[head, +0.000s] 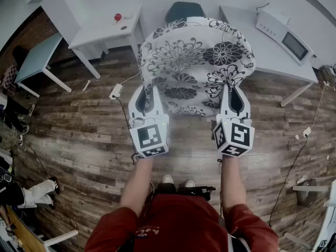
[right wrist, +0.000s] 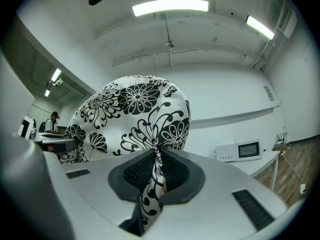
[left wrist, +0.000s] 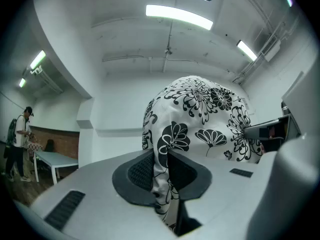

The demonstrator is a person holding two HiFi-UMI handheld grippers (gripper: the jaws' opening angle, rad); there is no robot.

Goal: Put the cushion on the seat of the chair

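Cushion [head: 194,62]: white fabric w/ bold black flower print, plump, rounded top. It's up in the air over the wood floor [head: 94,135], right in front of the person, hanging from its lower edge.
Left gripper [head: 147,97]: fingers [left wrist: 140,171] clamped tight on the cushion's lower-left edge, cloth squeezed thin btwn the dark ribbed pads.
Right gripper [head: 232,96]: same story at the lower-right edge. Fingers [right wrist: 137,174] closed on a fold of the print fabric.
Chair [head: 184,8]: only the dark rounded back peeks over the cushion top. The seat is hidden behind the cushion.
Left table [head: 100,33]: white, small red object [head: 118,17] on top.
Right table [head: 262,46]: white, carries a white microwave [head: 283,35].
Background: in the left gripper view a person [left wrist: 20,139] stands far left by another table [left wrist: 55,160].
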